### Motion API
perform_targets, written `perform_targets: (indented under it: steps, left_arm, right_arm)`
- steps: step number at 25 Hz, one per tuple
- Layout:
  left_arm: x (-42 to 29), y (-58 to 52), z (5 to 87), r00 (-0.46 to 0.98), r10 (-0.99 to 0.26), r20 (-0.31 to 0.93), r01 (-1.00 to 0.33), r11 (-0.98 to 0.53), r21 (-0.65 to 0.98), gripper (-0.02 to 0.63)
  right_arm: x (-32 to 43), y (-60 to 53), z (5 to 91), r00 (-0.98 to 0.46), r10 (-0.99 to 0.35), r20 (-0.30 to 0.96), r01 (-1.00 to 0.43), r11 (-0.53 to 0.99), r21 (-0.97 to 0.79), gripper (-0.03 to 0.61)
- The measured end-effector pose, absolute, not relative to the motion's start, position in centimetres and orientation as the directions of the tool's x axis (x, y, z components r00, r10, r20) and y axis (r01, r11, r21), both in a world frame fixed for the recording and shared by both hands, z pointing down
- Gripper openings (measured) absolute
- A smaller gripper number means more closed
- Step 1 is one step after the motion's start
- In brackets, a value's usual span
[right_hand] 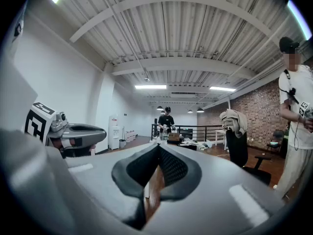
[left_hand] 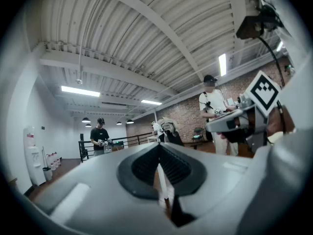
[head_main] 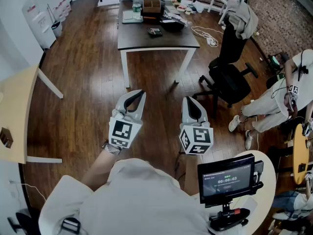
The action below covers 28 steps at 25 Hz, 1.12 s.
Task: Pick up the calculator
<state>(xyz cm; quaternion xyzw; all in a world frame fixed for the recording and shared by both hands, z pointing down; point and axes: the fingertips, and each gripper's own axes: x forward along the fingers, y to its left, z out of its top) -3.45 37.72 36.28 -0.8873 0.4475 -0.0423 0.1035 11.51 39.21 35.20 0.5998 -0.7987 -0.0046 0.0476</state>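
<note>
Dark table (head_main: 161,42) | black calculator (head_main: 155,32) lying flat | left tongs (head_main: 141,93) closed, empty | right tongs (head_main: 189,100) closed, empty

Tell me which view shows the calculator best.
The head view. It looks down on the calculator, which lies small but unblocked on the dark table, near the front edge. The right gripper view shows that table far off and nearly edge-on, so the calculator cannot be made out. The left gripper view shows none of it.
</note>
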Motion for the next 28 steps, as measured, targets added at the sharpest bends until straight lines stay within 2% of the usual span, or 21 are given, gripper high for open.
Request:
perform_targets:
  steps: [8,14,20,25,28]
  left_arm:
    - [-2.0,37.1,36.5,0.578,-0.816,-0.002,-0.794,-0.561,-0.234,0.008]
    - [-2.2,32.9,37.8,0.544,-0.835,0.088,-0.802,-0.548,-0.24,-0.002]
    - [-3.8,26.1,39.1,0.54,-0.832,0.127,-0.815,-0.554,-0.169,-0.005]
    - [-3.5,19.5,37.9,0.576,-0.811,0.105,-0.792,-0.585,-0.176,0.008]
    - [-4.6,15.0,37.5,0.528,-0.84,0.127,-0.824,-0.543,-0.163,-0.005]
  right_arm:
    - [12.9,38.2,35.3,-0.279,-0.957,0.076,-0.954,0.285,0.088,0.002]
    - [13.0,34.5,35.5,-0.275,-0.958,0.084,-0.955,0.282,0.088,0.002]
    - [12.3,28.6,35.6,-0.264,-0.96,0.092,-0.955,0.274,0.111,0.002]
    - [12.9,22.1,34.8,-0.227,-0.97,0.09,-0.967,0.235,0.097,0.002]
    - [12.4,18.0,34.4,-0.22,-0.971,0.094,-0.97,0.228,0.08,0.002]
